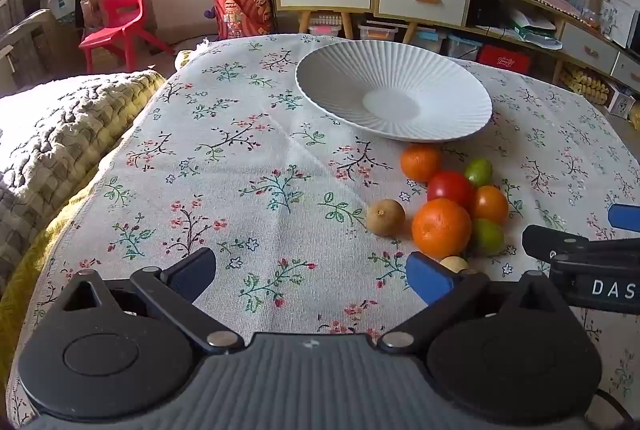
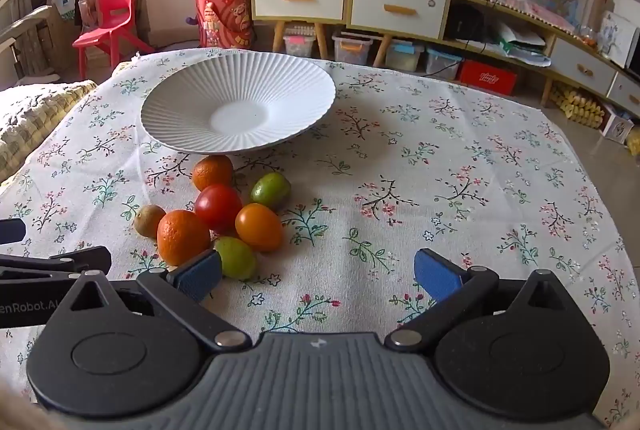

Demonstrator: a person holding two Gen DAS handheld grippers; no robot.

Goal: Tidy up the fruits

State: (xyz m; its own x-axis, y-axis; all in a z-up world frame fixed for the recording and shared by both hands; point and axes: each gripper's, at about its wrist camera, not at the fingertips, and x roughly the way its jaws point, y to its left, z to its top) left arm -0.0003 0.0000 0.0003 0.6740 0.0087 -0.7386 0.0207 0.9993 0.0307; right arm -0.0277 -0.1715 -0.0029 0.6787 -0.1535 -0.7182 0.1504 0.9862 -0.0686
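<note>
Fruits [image 2: 224,214] on floral tablecloth [image 2: 440,170], cluttered living room

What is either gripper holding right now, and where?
Nothing. The left gripper and right gripper are both open over the cloth; all fruit, including the near orange, lies loose beside the plate.

You are looking at a table covered by a flowered cloth [image 2: 440,170]. A white ribbed plate [image 2: 192,110] is sitting on it, empty. Just in front of the plate, fruits are lying bunched together: two oranges [image 2: 182,236], a red tomato [image 2: 218,206], an orange tomato [image 2: 258,226], two green fruits [image 2: 270,188] and a brown fruit [image 2: 147,220].
</note>
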